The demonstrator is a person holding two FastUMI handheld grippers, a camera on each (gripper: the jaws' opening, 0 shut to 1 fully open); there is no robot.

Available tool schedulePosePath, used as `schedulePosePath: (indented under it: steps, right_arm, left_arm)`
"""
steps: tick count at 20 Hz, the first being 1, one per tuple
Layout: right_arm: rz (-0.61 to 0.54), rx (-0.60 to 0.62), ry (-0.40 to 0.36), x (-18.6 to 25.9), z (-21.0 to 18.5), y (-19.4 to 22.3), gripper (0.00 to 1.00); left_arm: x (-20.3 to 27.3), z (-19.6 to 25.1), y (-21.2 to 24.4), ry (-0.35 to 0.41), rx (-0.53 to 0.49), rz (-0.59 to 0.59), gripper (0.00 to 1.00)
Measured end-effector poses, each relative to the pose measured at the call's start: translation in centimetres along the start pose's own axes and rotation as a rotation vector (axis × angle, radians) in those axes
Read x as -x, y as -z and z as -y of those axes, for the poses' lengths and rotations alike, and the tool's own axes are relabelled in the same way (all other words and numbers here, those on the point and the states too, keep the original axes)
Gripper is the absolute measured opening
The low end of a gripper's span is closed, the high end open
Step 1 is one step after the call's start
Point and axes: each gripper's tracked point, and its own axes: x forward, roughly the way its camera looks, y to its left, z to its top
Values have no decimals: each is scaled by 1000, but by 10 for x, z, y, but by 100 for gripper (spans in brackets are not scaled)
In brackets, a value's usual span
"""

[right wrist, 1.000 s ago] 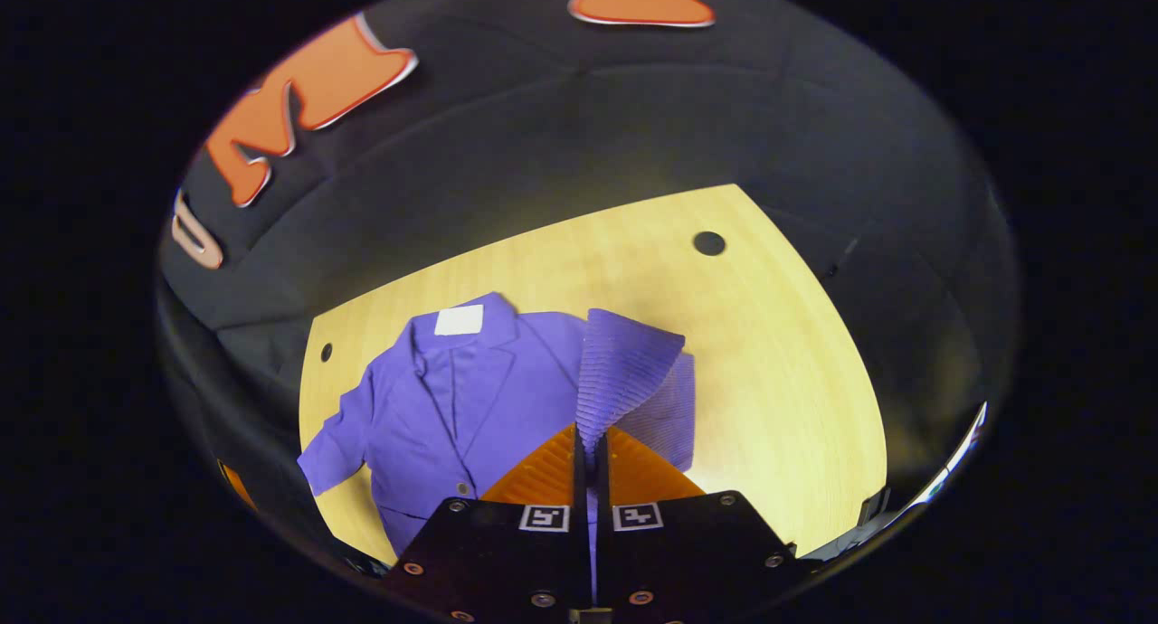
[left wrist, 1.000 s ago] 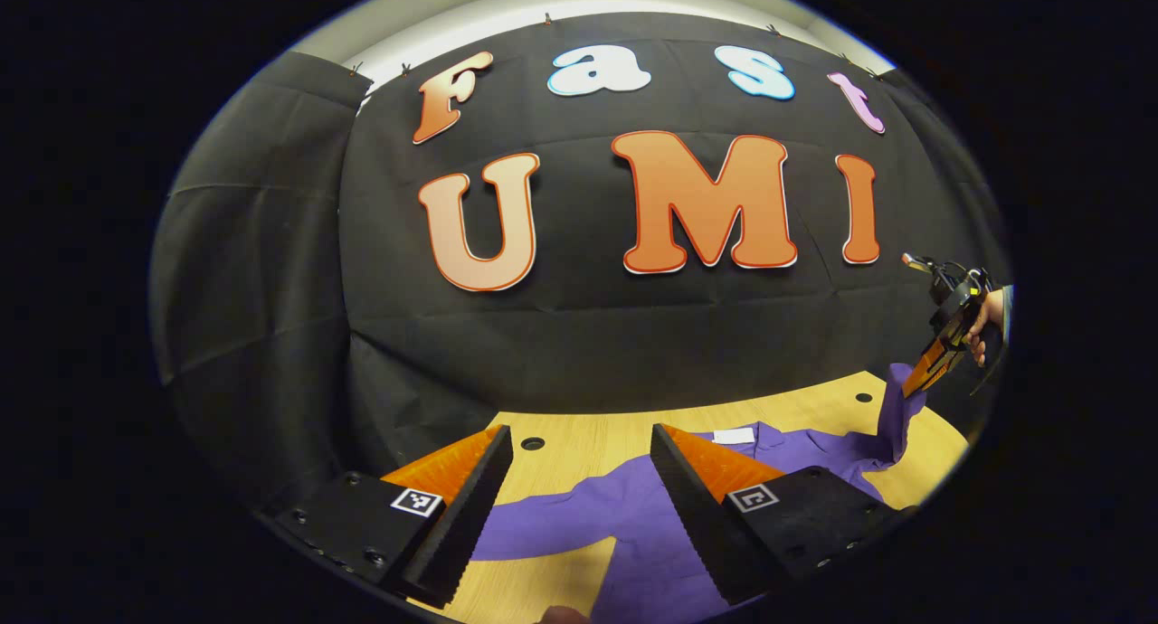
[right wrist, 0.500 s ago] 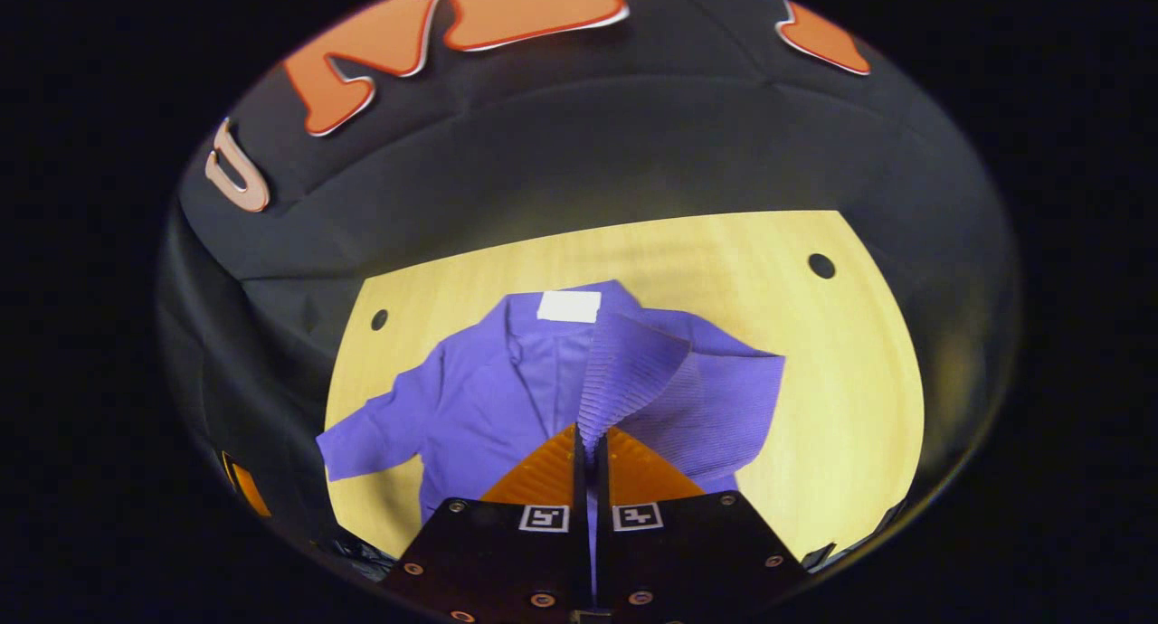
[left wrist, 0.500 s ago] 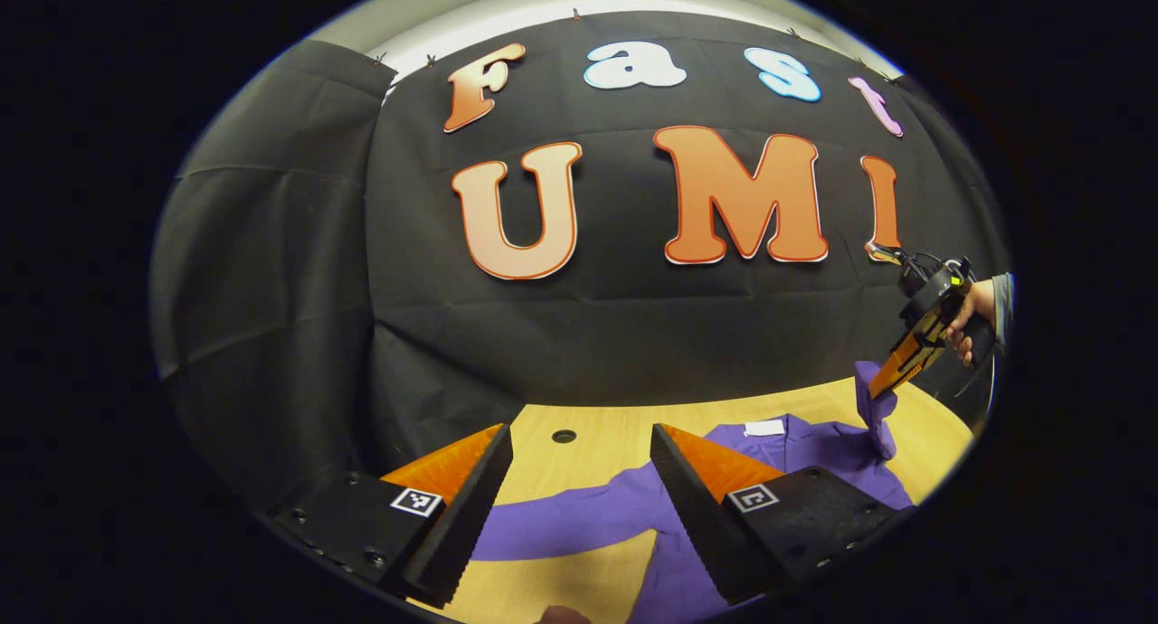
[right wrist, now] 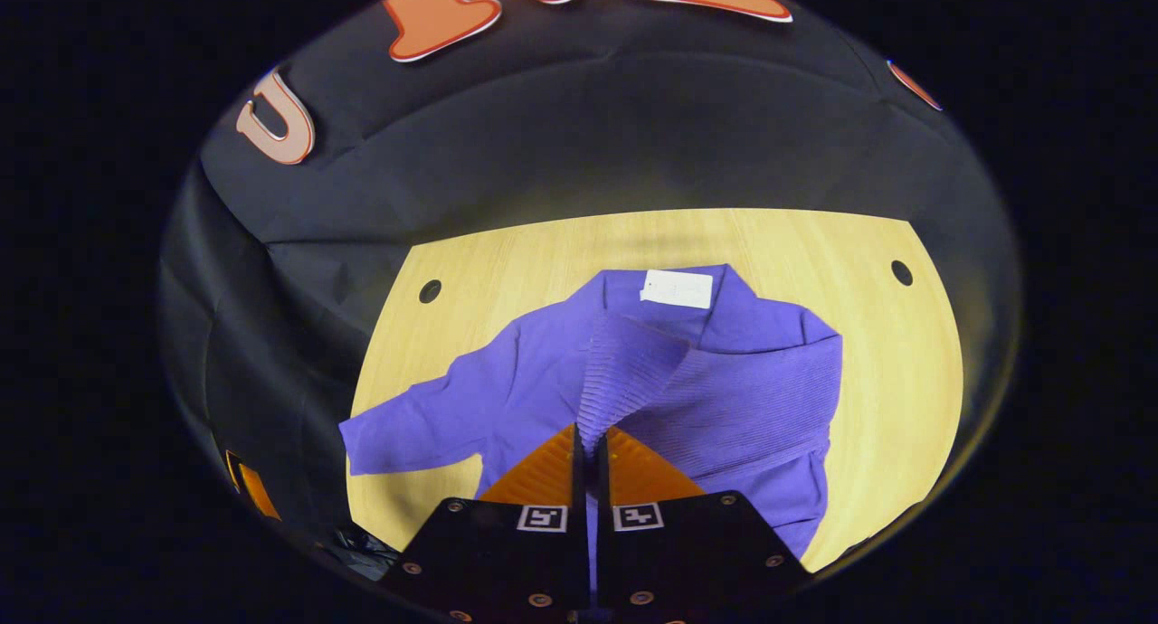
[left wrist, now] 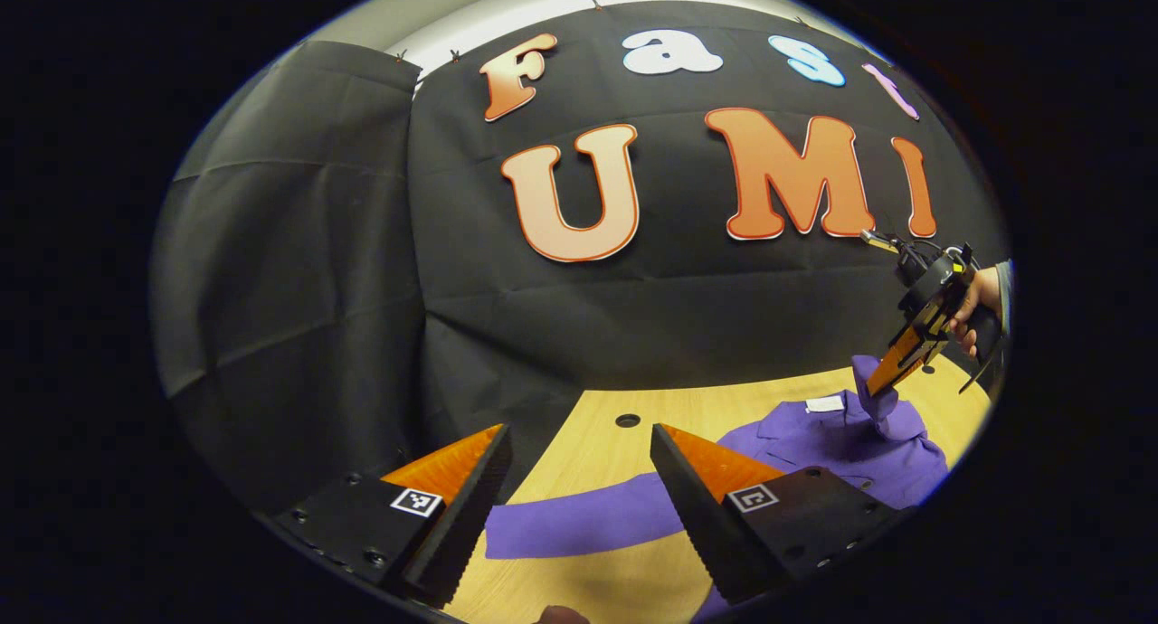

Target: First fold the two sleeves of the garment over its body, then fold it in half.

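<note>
A purple jacket with a white neck label lies flat on the wooden table. My right gripper is shut on the cuff of one sleeve, held up over the jacket's body. In the left gripper view that gripper hangs at the far right in a hand, with the sleeve drooping from it. The other sleeve lies stretched out on the table. My left gripper stands open above that sleeve, with nothing between its fingers.
Round holes mark the table near its far corners. Black cloth wall rises right behind the table's far edge. Bare wood shows to the right of the jacket.
My right gripper has carried the sleeve further in over the jacket's body and lowered it. My left gripper has swung left, still open over the stretched sleeve.
</note>
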Motion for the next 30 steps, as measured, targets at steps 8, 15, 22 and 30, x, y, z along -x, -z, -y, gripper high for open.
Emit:
schedulePosePath:
  steps: [8, 15, 22, 30]
  right_arm:
    - [144, 18, -87, 16, -52, -7, 47]
    - [328, -80, -63, 74, -27, -7, 96]
    - [469, 5, 65, 138, 36, 0, 96]
    - [641, 204, 265, 199, 89, 12, 96]
  left_arm:
    - [-26, -40, 29, -18, 20, -68, 98]
    - [-77, -72, 103, 13, 143, -327, 99]
    - [-104, -79, 186, 30, 243, -668, 98]
    - [-112, -91, 256, 6, 263, -963, 98]
